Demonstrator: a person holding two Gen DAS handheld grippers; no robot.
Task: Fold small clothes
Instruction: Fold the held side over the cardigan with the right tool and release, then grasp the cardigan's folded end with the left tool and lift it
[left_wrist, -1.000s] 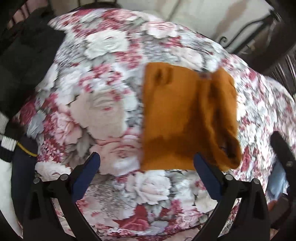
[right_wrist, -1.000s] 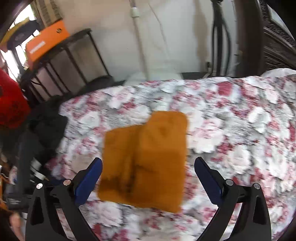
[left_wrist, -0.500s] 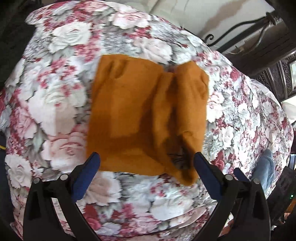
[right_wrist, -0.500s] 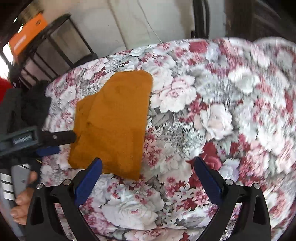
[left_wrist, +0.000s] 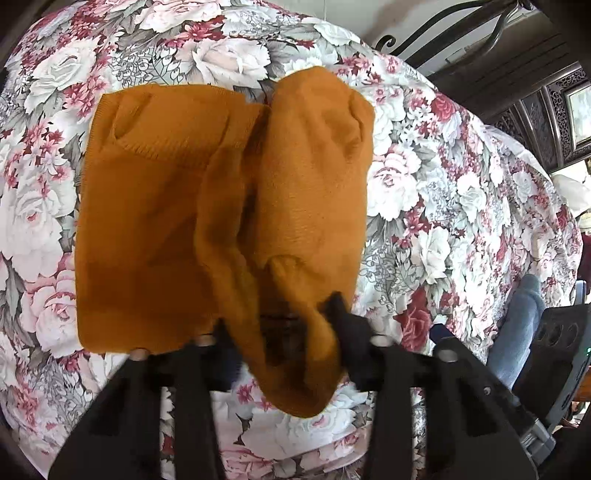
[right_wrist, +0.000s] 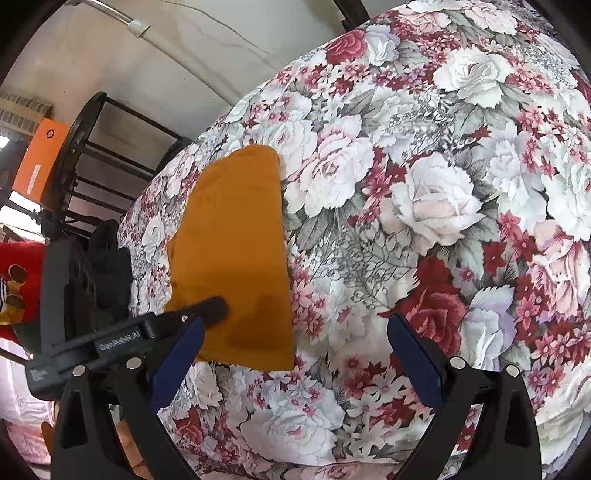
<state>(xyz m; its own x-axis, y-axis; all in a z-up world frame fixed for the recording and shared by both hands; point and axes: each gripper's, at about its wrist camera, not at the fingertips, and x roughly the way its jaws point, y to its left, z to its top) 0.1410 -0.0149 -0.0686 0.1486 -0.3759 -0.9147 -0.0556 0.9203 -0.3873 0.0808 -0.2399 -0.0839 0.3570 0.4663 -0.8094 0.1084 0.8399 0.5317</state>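
Observation:
A small mustard-orange knit garment (left_wrist: 155, 206) lies partly folded on the floral bedspread (left_wrist: 443, 192). My left gripper (left_wrist: 280, 332) is shut on the garment's near edge, with the bunched right fold hanging over its fingers. In the right wrist view the garment (right_wrist: 236, 236) lies at centre left, and the left gripper (right_wrist: 214, 310) shows there pinching its near corner. My right gripper (right_wrist: 295, 354) is open and empty, hovering just above the bedspread (right_wrist: 443, 206) to the right of the garment.
A black metal rack (right_wrist: 92, 162) with an orange box (right_wrist: 40, 158) stands by the wall at far left. Dark clothes (right_wrist: 107, 266) and a red item (right_wrist: 18, 280) lie at the bed's left edge. A dark carved bed frame (left_wrist: 535, 74) is at right.
My left gripper moved forward and closed on the garment's near edge, lifting the right fold. My right gripper swung to the right, away from the garment, staying open.

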